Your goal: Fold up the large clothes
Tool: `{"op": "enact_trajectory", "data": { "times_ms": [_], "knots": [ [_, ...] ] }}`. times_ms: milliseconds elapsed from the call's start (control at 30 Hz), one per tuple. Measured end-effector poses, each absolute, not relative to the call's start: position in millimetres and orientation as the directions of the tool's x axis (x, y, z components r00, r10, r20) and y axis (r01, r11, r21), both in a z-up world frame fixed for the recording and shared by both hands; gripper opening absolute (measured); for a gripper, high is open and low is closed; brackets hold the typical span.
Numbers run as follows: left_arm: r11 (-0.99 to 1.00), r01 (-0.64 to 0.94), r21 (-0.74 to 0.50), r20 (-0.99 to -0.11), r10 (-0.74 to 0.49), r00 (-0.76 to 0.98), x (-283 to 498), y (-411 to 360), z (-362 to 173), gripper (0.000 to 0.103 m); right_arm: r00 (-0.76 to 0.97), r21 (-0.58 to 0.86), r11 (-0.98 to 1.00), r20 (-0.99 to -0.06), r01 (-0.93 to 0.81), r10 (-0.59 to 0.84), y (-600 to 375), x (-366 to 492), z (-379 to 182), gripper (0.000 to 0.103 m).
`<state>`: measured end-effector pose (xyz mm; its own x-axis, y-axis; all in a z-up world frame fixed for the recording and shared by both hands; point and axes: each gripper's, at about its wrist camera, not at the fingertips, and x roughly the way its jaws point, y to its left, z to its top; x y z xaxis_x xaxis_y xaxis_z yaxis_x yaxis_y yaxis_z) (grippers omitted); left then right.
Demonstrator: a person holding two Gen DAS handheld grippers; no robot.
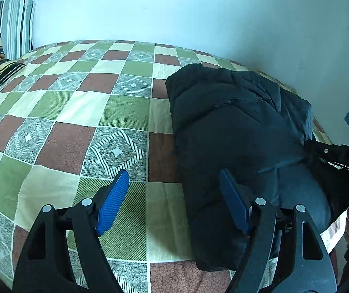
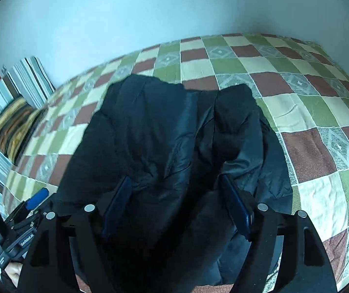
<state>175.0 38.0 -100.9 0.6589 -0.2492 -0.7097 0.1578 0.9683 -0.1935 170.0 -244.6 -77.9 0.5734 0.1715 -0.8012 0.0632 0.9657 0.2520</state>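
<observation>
1. Currently, the jacket (image 2: pixel 174 146) is seen lying folded on the bed (image 1: pixel 64 122).
2. Both hand-held grippers, left (image 1: pixel 174 200) and right (image 2: pixel 176 205), are held apart, nothing clamped.
3. Risk judged: puffy padding may spring the fold open, unrestrained.

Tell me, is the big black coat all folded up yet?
Nearly, it looks like. Done: the black coat lies on the checked bedspread as a thick folded bundle. In hand: nothing; the left gripper and the right gripper are both open, with no fabric pinched. Left: maybe tidying the puffy, uneven top layers, or one more fold.
</observation>
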Motion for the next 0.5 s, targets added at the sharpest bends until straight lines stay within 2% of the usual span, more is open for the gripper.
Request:
{"op": "enact_trajectory", "data": {
  "times_ms": [267, 500],
  "knots": [
    [0.964, 0.161, -0.212, -0.709, -0.265, 0.653, 179, 40, -107, 0.076, 0.631, 0.270, 0.960, -0.757, 0.067, 0.169, -245, 169, -62, 0.075],
    [0.964, 0.161, -0.210, -0.711, -0.264, 0.651, 181, 41, -110, 0.076, 0.543, 0.267, 0.963, -0.814, 0.030, 0.208, -230, 182, -83, 0.074]
  ]
}}
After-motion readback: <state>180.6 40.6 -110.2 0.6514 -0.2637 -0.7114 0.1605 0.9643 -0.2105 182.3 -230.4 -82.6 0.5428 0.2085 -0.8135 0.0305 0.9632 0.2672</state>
